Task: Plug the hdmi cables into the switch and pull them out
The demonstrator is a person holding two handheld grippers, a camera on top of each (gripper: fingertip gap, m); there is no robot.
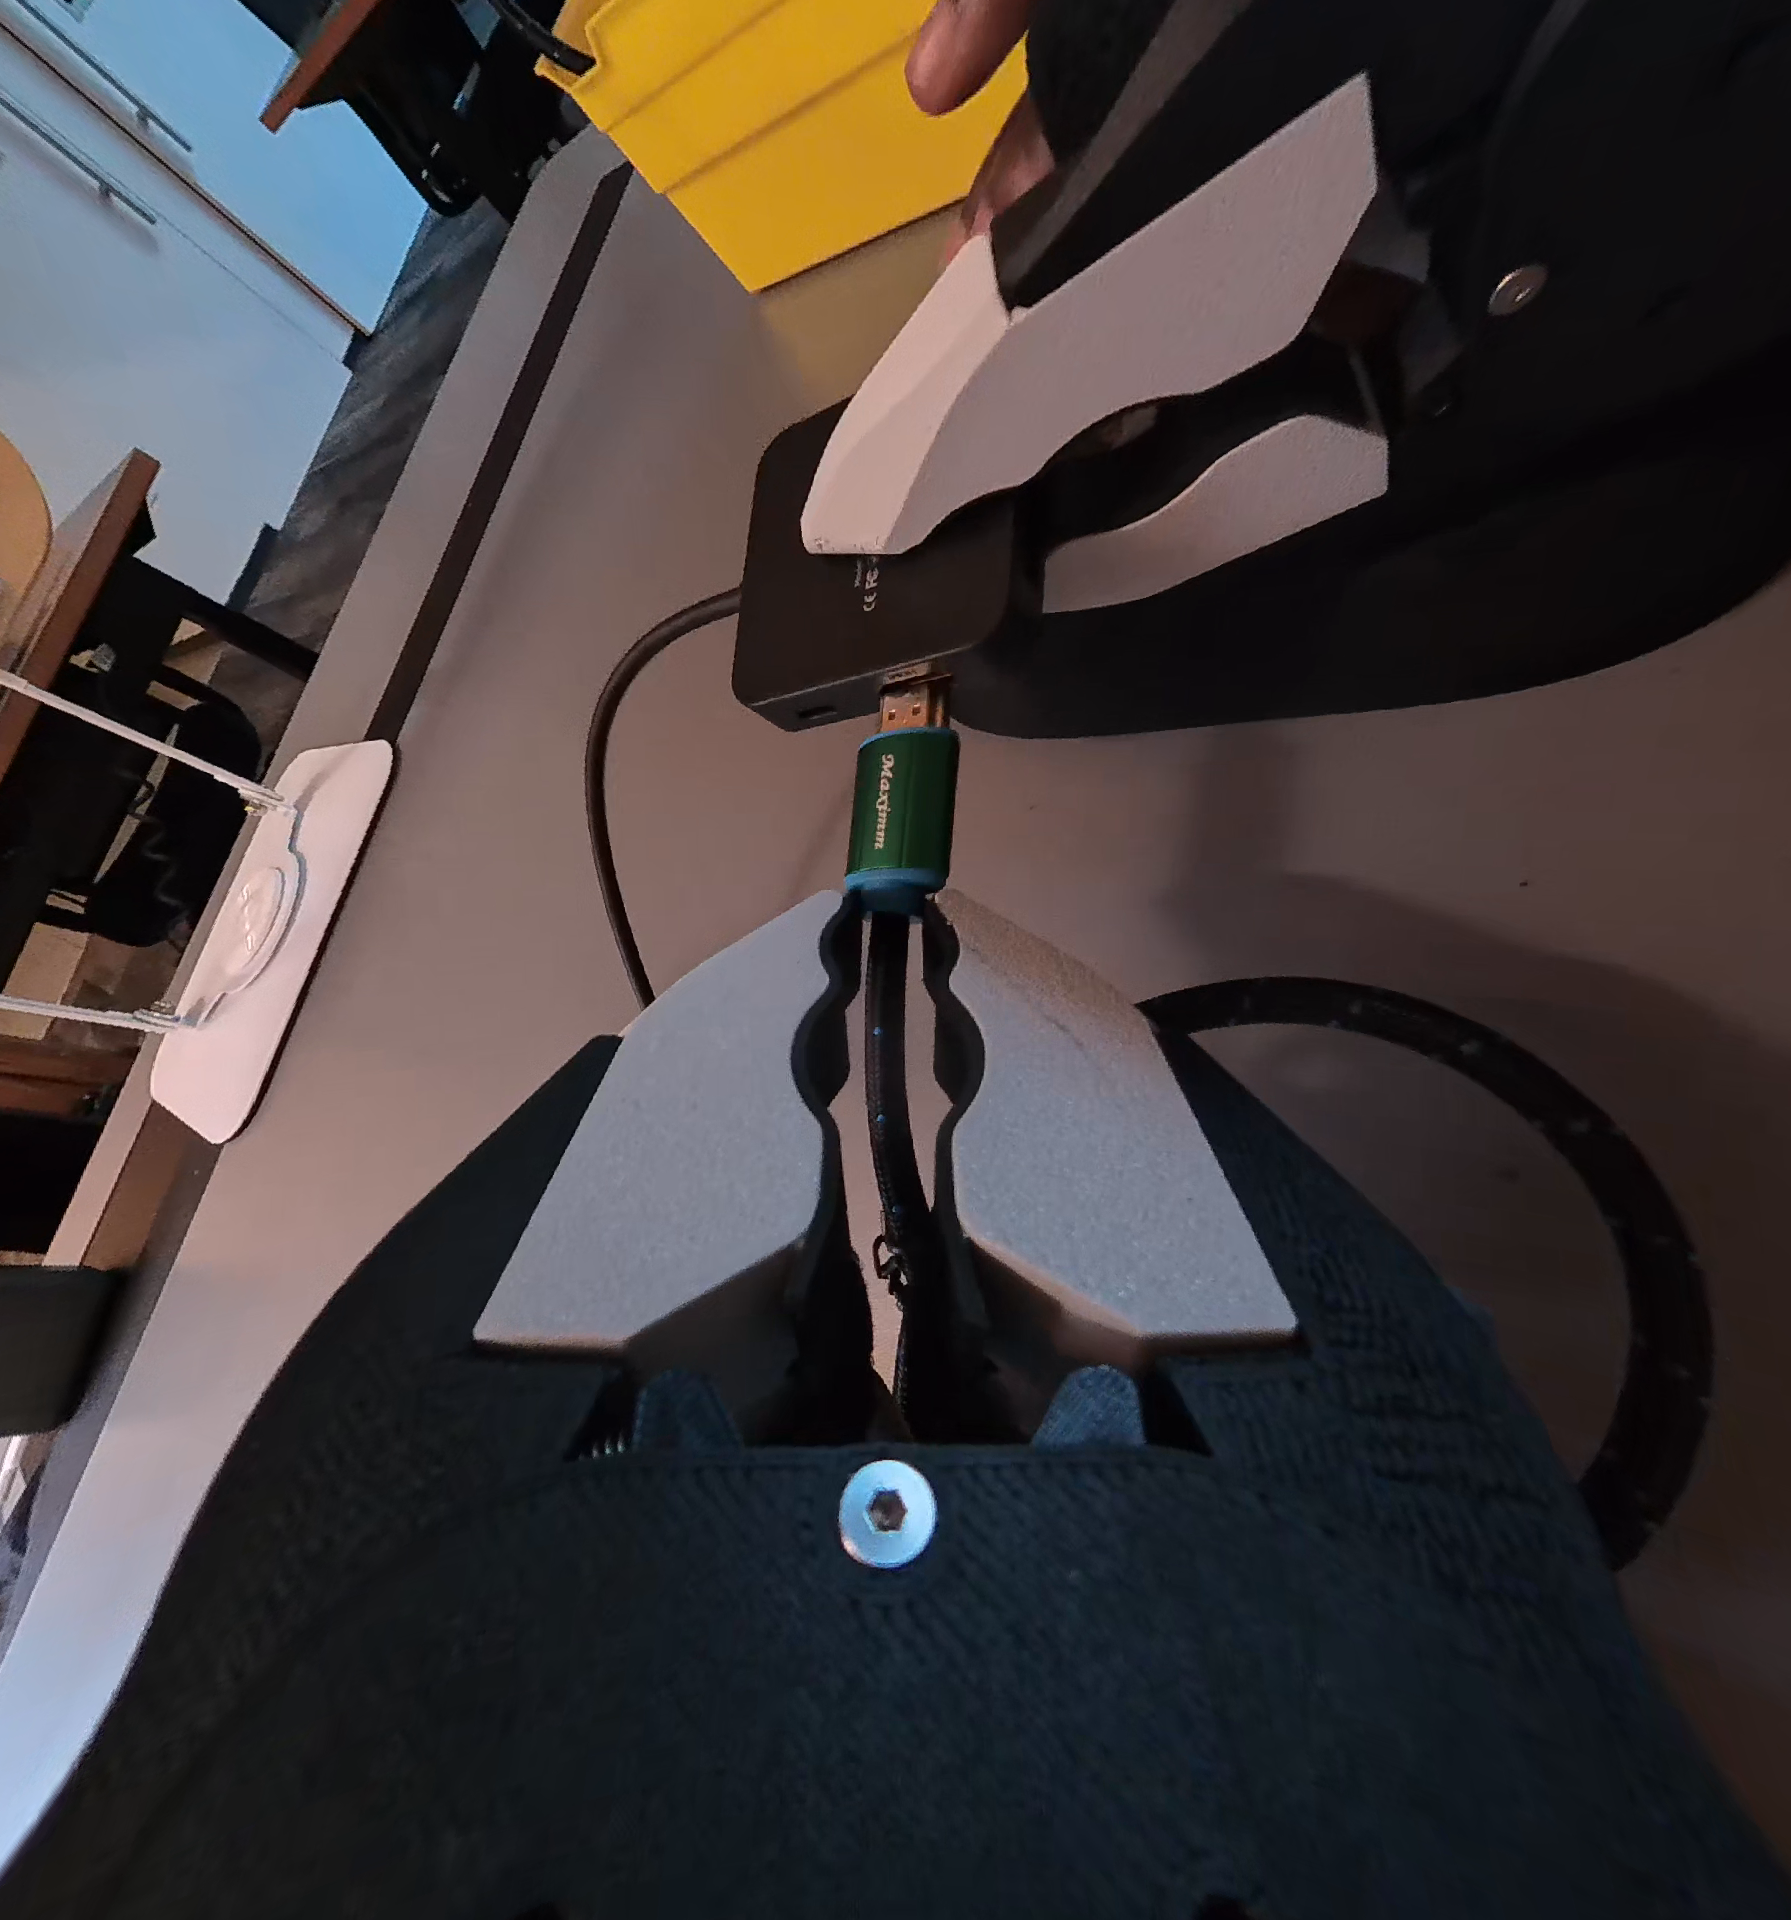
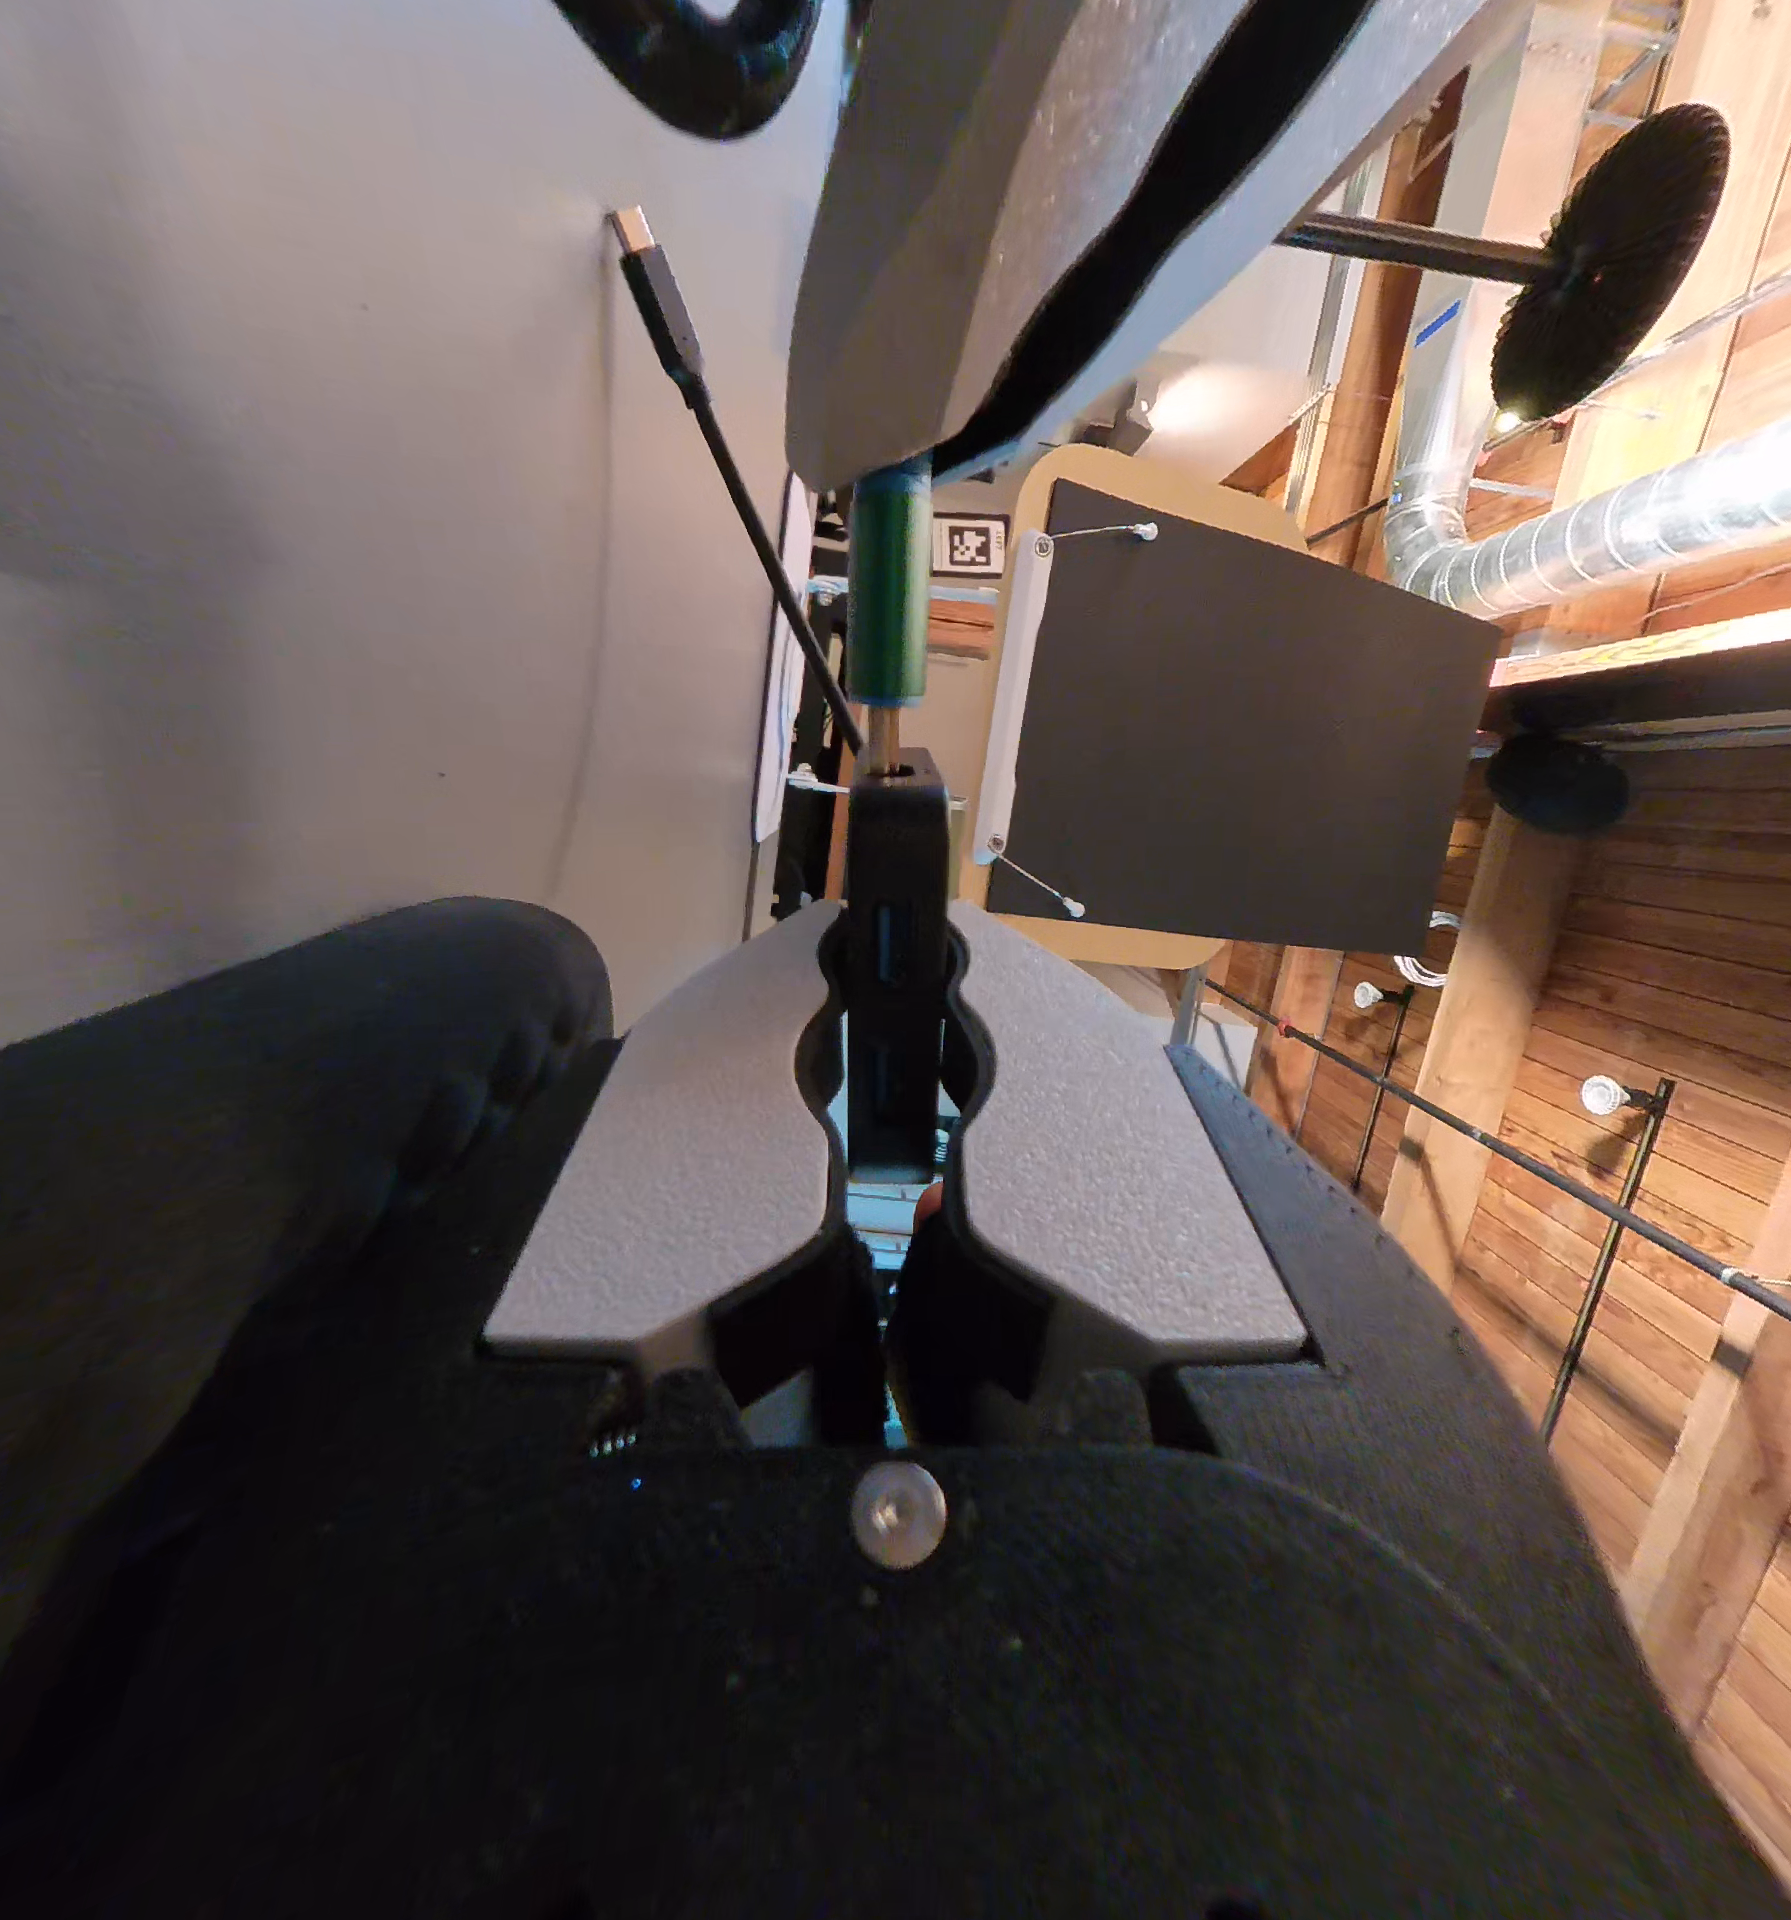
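The black switch [image 1: 870, 613] is held just above the grey table [image 1: 1390, 883]. My right gripper [image 1: 974, 551] is shut on it, one finger on top and one beneath. In the right wrist view the switch [image 2: 896, 842] sits edge-on between my right gripper's [image 2: 893, 935] fingers. My left gripper [image 1: 889, 920] is shut on the black braided HDMI cable [image 1: 886, 1091], just behind its green connector [image 1: 899, 810]. The gold plug tip [image 1: 917, 701] sits partly in a switch port, with some metal still showing. The green connector [image 2: 886, 603] and the left gripper's finger [image 2: 974, 208] also show in the right wrist view.
The switch's own black cord [image 1: 610, 810] curves over the table and ends in a loose small plug [image 2: 633, 234]. A loop of black cable [image 1: 1556, 1195] lies at right. A yellow bin [image 1: 766, 135] stands behind, a white pad [image 1: 267, 914] at the table's left edge. Some 7 cm of space lies between my two pairs of fingers.
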